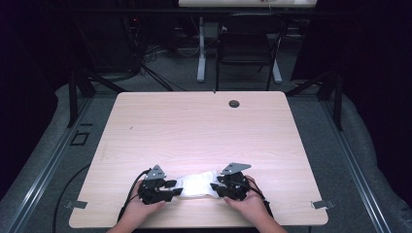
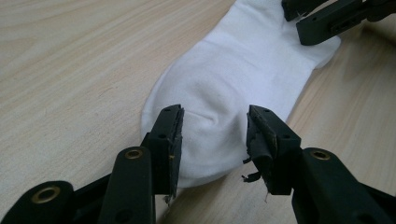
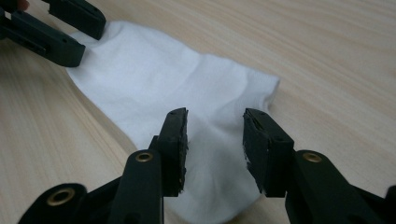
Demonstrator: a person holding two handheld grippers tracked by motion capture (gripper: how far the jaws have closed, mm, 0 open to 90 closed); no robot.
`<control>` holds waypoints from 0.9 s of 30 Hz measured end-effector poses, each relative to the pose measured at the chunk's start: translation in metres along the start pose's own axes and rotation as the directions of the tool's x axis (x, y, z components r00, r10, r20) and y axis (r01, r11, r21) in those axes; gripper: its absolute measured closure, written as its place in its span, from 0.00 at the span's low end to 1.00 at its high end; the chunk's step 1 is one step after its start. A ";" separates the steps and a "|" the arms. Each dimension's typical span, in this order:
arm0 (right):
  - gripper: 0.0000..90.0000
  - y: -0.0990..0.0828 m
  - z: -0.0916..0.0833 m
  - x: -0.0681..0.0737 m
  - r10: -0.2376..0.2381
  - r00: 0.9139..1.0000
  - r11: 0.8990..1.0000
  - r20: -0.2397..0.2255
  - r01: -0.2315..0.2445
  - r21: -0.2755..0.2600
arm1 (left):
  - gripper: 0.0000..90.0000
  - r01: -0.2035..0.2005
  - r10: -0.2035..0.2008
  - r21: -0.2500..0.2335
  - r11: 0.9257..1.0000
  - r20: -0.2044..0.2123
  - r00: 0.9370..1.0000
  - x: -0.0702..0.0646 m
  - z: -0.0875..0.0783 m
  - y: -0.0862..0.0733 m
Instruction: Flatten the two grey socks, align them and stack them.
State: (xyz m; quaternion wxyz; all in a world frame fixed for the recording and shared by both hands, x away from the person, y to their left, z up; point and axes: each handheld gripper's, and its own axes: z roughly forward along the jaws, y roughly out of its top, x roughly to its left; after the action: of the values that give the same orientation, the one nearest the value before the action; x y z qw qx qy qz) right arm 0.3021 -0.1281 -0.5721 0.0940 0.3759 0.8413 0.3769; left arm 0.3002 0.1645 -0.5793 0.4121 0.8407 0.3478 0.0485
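A white sock (image 1: 197,184) lies flat on the light wooden table (image 1: 194,131), close to its front edge. My left gripper (image 1: 176,187) is at the sock's left end and my right gripper (image 1: 214,187) at its right end, and they point at each other. In the left gripper view the sock (image 2: 243,70) stretches away under my left gripper (image 2: 214,130), whose jaws stand open over the near end. In the right gripper view my right gripper (image 3: 215,133) is open above the sock (image 3: 154,79). Neither gripper pinches the fabric.
A round cable hole (image 1: 234,103) sits near the table's far edge. A black chair (image 1: 248,43) and a white desk leg (image 1: 201,53) stand beyond the table. The person's hands come in over the front edge.
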 end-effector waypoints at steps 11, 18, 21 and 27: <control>0.69 0.001 0.004 -0.004 0.041 0.999 0.999 0.008 -0.041 -0.005 | 0.62 -0.007 0.006 -0.022 1.000 -0.021 1.000 0.004 0.004 0.001; 0.69 0.004 0.009 -0.009 0.059 0.998 0.998 0.012 -0.058 -0.032 | 0.62 -0.002 0.000 -0.042 0.999 -0.043 0.999 0.012 0.008 0.004; 0.69 0.005 0.011 -0.011 0.055 0.998 0.998 0.013 -0.055 -0.037 | 0.62 0.005 -0.008 -0.053 0.999 -0.051 0.999 0.014 0.009 0.005; 0.65 0.006 0.005 -0.011 0.055 0.998 0.995 0.011 -0.054 -0.079 | 0.54 0.028 -0.033 -0.090 0.996 -0.051 0.998 0.018 0.000 0.008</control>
State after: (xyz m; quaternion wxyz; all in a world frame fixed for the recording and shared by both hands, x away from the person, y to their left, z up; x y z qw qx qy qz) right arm 0.3156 -0.1306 -0.5724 0.1040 0.3971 0.8147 0.4097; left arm 0.3185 0.1727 -0.5773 0.4408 0.8144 0.3689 0.0798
